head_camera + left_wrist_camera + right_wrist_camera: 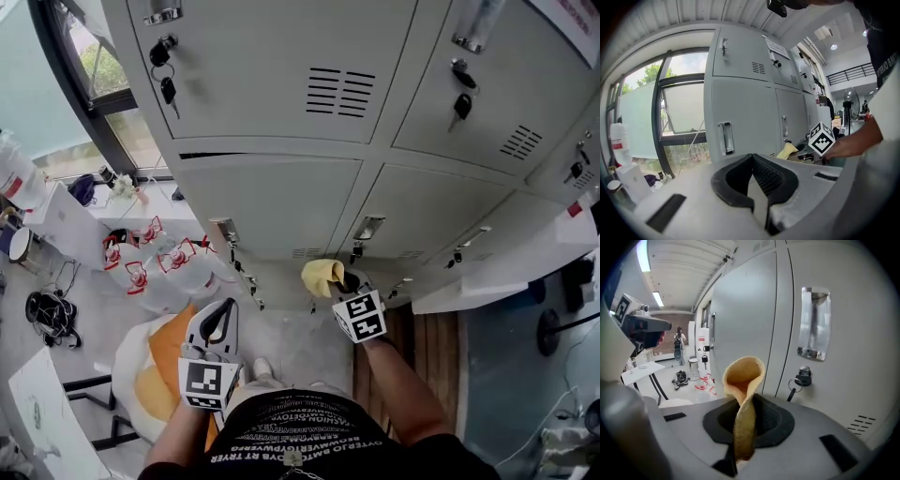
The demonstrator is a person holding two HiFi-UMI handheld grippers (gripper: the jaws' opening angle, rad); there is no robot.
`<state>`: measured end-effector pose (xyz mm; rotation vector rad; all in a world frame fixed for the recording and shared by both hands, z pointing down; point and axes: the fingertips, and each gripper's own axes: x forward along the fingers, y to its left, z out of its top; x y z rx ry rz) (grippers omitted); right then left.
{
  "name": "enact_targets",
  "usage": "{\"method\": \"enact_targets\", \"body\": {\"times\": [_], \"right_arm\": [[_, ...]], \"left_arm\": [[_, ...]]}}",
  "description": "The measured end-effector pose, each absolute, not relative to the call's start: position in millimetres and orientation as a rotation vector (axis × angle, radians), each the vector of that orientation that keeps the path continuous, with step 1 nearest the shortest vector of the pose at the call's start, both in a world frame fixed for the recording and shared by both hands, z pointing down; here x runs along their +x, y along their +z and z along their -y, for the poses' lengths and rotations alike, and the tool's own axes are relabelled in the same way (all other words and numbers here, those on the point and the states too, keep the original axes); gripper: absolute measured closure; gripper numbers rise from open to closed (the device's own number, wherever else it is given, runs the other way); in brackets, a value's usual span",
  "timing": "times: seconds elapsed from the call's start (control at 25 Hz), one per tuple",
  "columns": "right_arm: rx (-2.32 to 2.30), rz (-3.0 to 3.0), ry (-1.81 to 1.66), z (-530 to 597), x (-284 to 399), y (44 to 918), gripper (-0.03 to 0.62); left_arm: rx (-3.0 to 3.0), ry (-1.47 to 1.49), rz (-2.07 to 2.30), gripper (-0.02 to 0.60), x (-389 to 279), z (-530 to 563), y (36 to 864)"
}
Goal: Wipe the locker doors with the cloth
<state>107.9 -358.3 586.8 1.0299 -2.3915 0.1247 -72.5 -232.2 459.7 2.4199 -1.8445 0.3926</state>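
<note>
The right gripper pinches the yellow cloth tight in its fingers, right by a low locker door. The left gripper has its fingers closed on nothing. I think most of the wiping is not done yet.

Person's wearing a black short-sleeved tee with rows of white lettering across it; left gripper and right gripper are both light grey plastic shells, kinda chunky; black ribbed pads line the jaws; left cube and right cube are white with black square markers; dark rectangular slots in the shells too
</note>
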Motion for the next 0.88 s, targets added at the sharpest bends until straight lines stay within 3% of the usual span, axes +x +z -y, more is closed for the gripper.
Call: {"method": "enact_targets", "body": {"times": [0.88], "right_arm": [[1.1,2.711,-0.174,233,215,366,0.562]], "left_arm": [[2.542,0.232,1.985,0.575,-1,164,354]]}}
